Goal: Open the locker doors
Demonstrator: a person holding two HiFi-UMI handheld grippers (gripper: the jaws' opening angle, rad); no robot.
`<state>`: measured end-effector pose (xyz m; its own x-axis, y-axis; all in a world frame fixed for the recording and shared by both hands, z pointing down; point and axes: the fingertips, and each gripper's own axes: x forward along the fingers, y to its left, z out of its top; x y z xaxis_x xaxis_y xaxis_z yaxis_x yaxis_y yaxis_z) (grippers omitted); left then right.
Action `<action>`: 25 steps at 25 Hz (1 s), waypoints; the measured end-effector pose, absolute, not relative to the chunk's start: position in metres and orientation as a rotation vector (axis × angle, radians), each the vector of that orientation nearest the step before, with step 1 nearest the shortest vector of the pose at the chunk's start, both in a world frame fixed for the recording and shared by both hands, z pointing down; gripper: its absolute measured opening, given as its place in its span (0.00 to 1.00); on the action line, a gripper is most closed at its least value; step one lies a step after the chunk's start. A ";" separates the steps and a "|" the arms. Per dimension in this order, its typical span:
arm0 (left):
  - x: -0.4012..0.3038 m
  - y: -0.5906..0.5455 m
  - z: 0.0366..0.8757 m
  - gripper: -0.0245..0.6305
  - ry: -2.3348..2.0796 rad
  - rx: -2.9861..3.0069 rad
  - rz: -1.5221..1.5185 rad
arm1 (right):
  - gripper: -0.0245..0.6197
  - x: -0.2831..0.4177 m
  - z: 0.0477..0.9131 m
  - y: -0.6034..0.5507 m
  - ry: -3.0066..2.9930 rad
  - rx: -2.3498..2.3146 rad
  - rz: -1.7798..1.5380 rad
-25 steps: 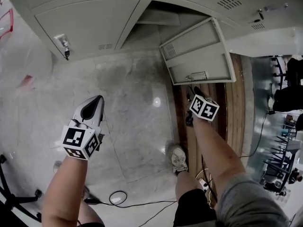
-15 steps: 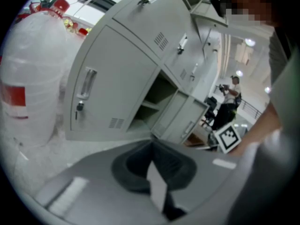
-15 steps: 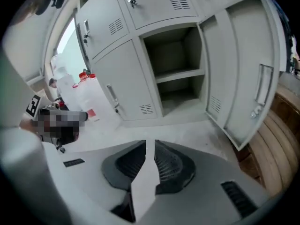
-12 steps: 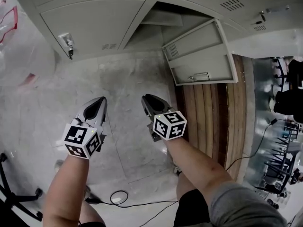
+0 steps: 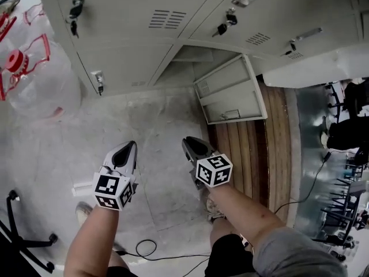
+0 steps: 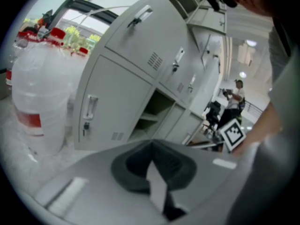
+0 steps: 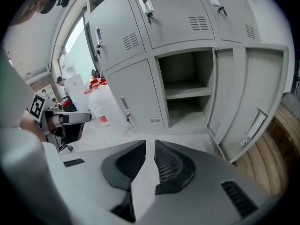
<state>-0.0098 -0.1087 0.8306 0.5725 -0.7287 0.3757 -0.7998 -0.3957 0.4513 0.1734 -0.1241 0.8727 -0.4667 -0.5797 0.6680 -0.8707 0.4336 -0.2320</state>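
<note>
The grey lockers stand ahead. The lower middle compartment [image 5: 190,57] [image 7: 187,90] is open, and its door [image 5: 230,91] [image 7: 248,111] is swung out to the right. The lower left door [image 5: 130,62] [image 7: 133,95] [image 6: 112,102] is closed, with a key in its handle [image 5: 98,81]. The upper doors [image 5: 167,10] are closed too, with keys hanging. My left gripper [image 5: 128,146] [image 6: 151,144] is shut and empty. My right gripper [image 5: 189,141] [image 7: 150,144] is drawn shut to a thin slit with nothing between its jaws. Both hang over the floor, well short of the lockers.
Large clear water bottles with red caps [image 5: 34,79] [image 6: 37,93] stand left of the lockers. A strip of wooden boards [image 5: 248,154] runs under the open door. A black cable [image 5: 144,248] and a chair base [image 5: 23,235] lie near my feet. People stand in the background [image 6: 234,95].
My right gripper has left the open door's handle and come back and left, beside the left gripper. The view has tilted up, showing the upper doors. The left gripper has barely moved.
</note>
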 end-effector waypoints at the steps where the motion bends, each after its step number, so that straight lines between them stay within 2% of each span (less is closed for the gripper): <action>1: -0.008 -0.105 0.815 0.04 -1.206 2.222 0.165 | 0.12 0.172 0.857 -0.122 -2.194 1.219 0.772; 16: -0.024 -0.076 0.482 0.04 -1.131 2.434 0.141 | 0.12 0.132 0.529 -0.099 -2.295 1.283 0.731; 20: -0.044 -0.084 0.416 0.04 -1.243 2.397 0.114 | 0.12 0.154 0.445 -0.105 -2.367 1.369 0.746; 25: -0.025 -0.096 0.356 0.04 -1.434 2.320 0.042 | 0.08 0.207 0.385 -0.109 -2.465 1.213 0.537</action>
<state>-0.0246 -0.0955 0.3558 0.4701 -0.8503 0.2368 -0.8628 -0.3861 0.3264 0.2072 -0.1087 0.3849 -0.5774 -0.6766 0.4569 -0.8054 0.5639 -0.1827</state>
